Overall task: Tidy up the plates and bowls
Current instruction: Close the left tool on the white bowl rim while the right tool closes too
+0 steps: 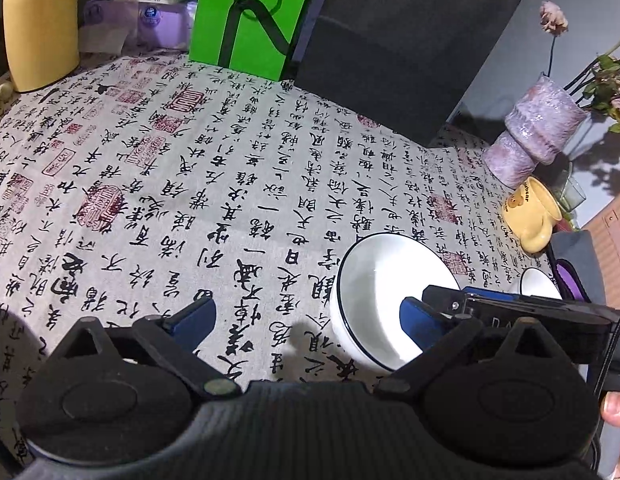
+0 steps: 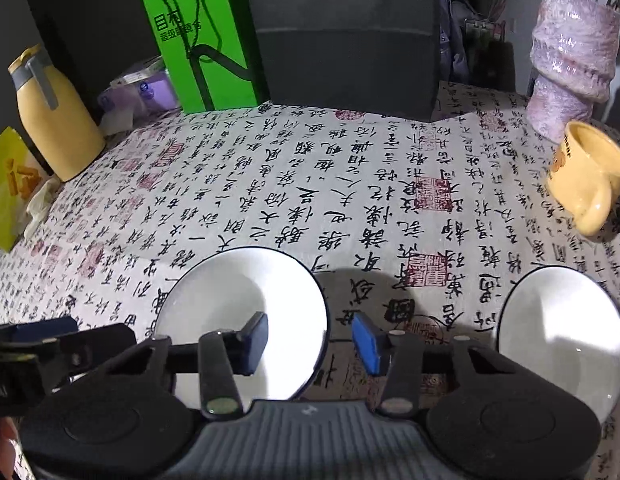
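Observation:
A white bowl with a thin black rim (image 2: 238, 304) sits on the calligraphy-print tablecloth (image 2: 350, 184). My right gripper (image 2: 310, 342) straddles its right rim: the left pad (image 2: 254, 340) is inside the bowl and the right pad outside, with a gap on each side, so it is open. In the left wrist view the same bowl (image 1: 374, 280) lies right of centre. My left gripper (image 1: 306, 320) stands wide open, with its right pad (image 1: 420, 324) over the bowl's inside and its left pad over the cloth. A second white bowl (image 2: 562, 336) sits to the right, untouched.
A yellow mug (image 2: 586, 176) and a purple vase (image 2: 566, 68) stand at the far right. A green box (image 2: 206, 44), a black box (image 2: 346, 52), a yellow flask (image 2: 58, 120) and a tissue pack (image 2: 138, 92) line the back. A yellow packet (image 2: 10, 188) lies at the left.

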Tool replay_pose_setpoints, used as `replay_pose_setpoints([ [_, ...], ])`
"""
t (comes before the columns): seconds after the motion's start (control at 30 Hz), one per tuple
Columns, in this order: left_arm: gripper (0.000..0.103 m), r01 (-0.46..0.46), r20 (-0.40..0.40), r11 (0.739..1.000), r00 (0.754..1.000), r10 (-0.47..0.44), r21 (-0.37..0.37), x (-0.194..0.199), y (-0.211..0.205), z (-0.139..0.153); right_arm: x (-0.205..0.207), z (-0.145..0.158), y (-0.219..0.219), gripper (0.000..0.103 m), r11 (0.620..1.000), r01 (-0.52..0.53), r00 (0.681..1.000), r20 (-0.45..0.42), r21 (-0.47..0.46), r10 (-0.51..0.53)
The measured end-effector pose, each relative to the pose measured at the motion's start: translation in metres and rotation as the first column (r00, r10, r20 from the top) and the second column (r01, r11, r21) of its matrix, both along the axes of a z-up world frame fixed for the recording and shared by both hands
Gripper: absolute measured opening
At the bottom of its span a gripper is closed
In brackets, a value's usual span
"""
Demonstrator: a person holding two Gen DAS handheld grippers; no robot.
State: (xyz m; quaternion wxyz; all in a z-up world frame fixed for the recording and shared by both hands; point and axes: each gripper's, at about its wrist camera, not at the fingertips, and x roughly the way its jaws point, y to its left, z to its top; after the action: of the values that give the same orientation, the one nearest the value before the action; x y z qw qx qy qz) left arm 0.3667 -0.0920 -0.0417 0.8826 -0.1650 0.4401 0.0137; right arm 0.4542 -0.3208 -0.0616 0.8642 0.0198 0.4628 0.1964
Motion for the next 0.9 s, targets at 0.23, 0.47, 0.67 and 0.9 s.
replay_pose_setpoints([
  [0.23,0.088,0.024,-0.048,1.0,0.999,-0.024,0.001,0.015,-0.011,-0.014,-0.001,-0.007,-0.016,0.038,0.996,-0.005,1.0,0.026,0.085,0.003],
  [0.47,0.079,0.009,-0.075,0.999,0.997,-0.011,-0.034,0.023,-0.016,-0.025,0.001,-0.016,-0.016,0.03,0.994,-0.022,1.0,-0.005,0.103,0.023],
  [0.67,0.067,-0.007,-0.091,0.999,0.996,0.003,-0.041,0.025,-0.019,-0.026,-0.003,-0.017,-0.01,0.026,0.995,-0.039,0.999,0.0,0.09,0.039],
  [0.9,0.032,0.012,-0.108,1.0,0.994,-0.015,-0.025,0.027,-0.03,-0.028,0.004,-0.026,-0.013,0.017,0.994,-0.01,0.999,-0.037,0.111,0.014],
])
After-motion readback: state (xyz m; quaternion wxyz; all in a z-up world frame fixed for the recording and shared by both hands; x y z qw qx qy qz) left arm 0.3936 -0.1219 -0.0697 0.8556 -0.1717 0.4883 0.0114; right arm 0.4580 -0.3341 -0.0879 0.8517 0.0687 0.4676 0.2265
